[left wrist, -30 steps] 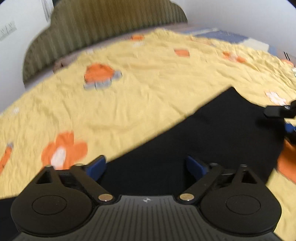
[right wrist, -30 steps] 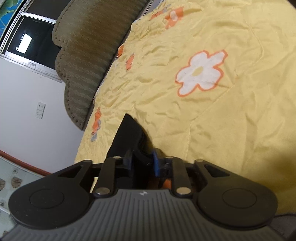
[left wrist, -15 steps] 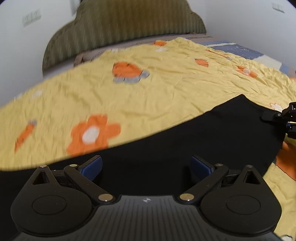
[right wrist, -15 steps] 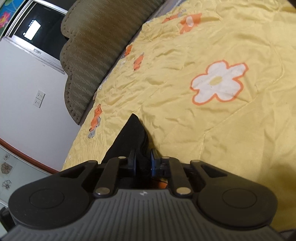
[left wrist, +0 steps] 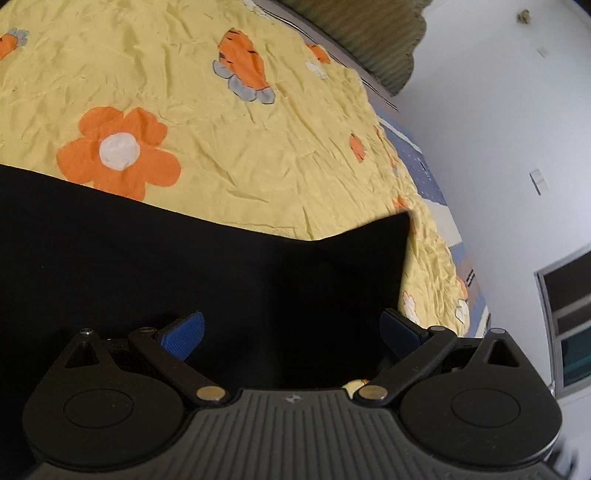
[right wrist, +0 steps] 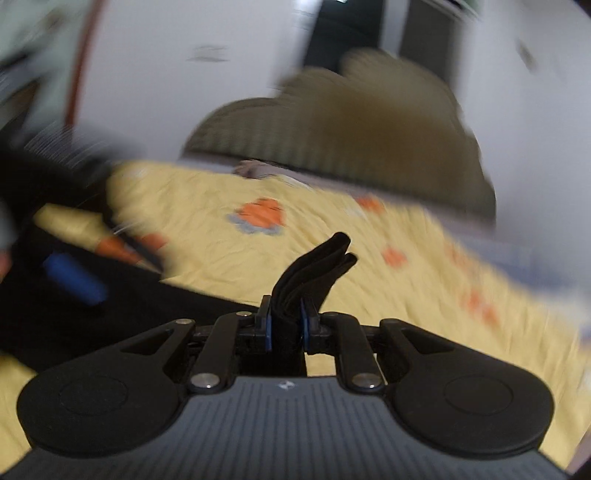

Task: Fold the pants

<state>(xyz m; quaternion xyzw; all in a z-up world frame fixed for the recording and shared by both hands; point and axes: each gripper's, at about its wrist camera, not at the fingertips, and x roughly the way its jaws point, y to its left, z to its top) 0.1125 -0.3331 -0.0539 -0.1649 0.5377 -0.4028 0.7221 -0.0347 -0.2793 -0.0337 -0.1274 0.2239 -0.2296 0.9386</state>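
Note:
The black pants (left wrist: 184, 266) lie flat on the yellow flowered bedspread (left wrist: 240, 147). My left gripper (left wrist: 291, 332) is open, its blue pads wide apart just above the black cloth, holding nothing. My right gripper (right wrist: 286, 326) is shut on a bunched fold of the black pants (right wrist: 317, 266), which sticks up between its pads. In the blurred right wrist view the rest of the pants (right wrist: 110, 306) spreads to the left, and the left gripper's blue pad (right wrist: 74, 277) shows above it.
A green padded headboard (right wrist: 351, 133) stands at the far end of the bed, also seen in the left wrist view (left wrist: 369, 33). White walls surround the bed. A window (left wrist: 569, 317) is at the right. The bed edge runs along the right side.
My right gripper has swung round with the pants end pinched, lifting it off the bed; its view is motion-blurred. My left gripper has turned to the right and stays open over the pants.

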